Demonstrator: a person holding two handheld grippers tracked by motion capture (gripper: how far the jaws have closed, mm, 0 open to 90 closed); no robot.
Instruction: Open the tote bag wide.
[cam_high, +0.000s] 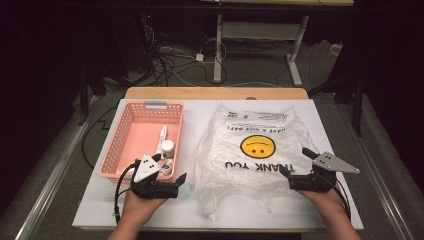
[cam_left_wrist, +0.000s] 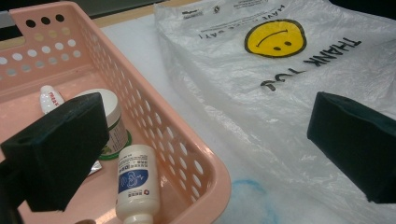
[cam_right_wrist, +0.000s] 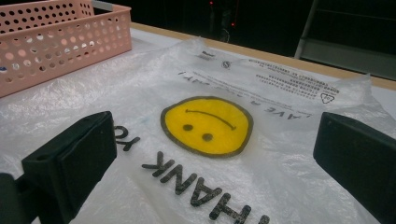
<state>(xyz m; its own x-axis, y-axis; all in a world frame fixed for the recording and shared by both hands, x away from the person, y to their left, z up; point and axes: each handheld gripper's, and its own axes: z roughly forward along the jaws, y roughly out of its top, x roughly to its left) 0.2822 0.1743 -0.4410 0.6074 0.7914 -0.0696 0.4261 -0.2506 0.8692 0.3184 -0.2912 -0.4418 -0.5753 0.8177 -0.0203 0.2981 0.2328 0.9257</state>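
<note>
Left gripper (cam_high: 176, 176) and right gripper (cam_high: 295, 162) gape wide (both empty) beside the bag (cam_high: 250, 150)

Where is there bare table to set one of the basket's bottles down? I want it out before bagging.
The white table is bare in the strip between the pink basket and the plastic bag, and along the near edge between the two hands. The basket's near right corner is crowded: a jar, a bottle and a tube.

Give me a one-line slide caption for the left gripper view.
Open left gripper straddling the pink basket rim, with bottle, jar and tube inside, beside a smiley plastic bag.
</note>
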